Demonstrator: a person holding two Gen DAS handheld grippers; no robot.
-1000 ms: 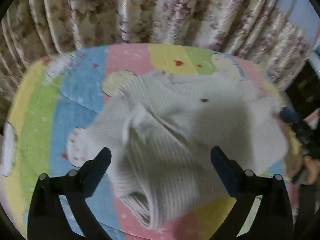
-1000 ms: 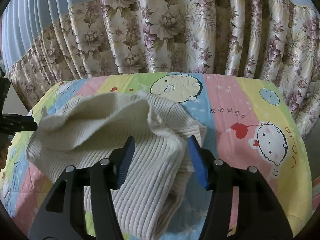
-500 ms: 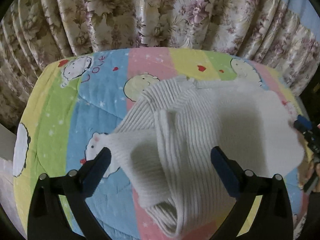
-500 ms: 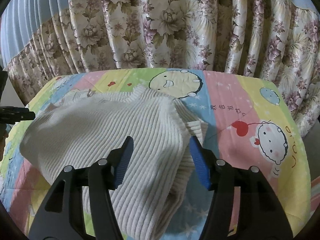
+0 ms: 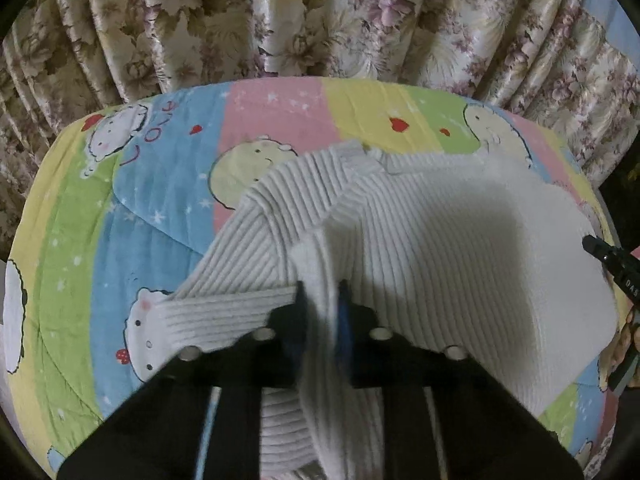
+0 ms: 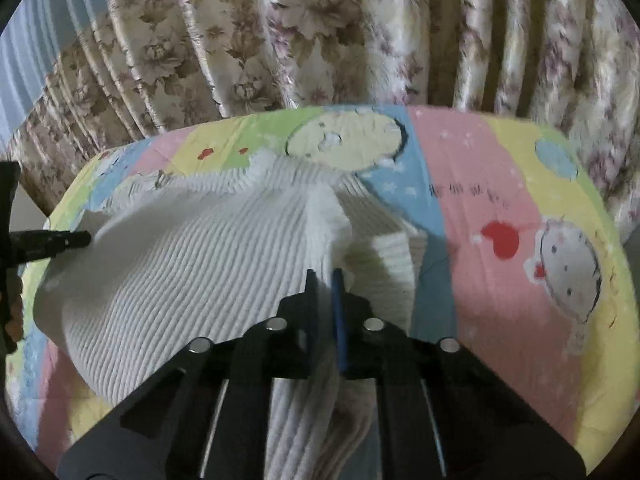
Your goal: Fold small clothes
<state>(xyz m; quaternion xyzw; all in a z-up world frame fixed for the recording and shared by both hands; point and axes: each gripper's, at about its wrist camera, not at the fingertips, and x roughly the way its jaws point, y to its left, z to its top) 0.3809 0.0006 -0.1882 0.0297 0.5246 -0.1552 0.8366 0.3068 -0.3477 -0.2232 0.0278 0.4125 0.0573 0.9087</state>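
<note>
Behind hangs a floral curtain (image 5: pixel 320 20). Before it we see a quilt (image 5: pixel 132 208) with cartoon figures spread over the table. On it lies the white ribbed sweater (image 5: pixel 440 240), sleeves folded in. Our left claw (image 5: pixel 322 304) pinches one lifted fold of it; our right claw (image 6: pixel 324 284) pinches another.

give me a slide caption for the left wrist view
Left tongs shut on a fold of the cream ribbed knit sweater, spread over a pastel cartoon-print quilt before floral curtains.
</note>
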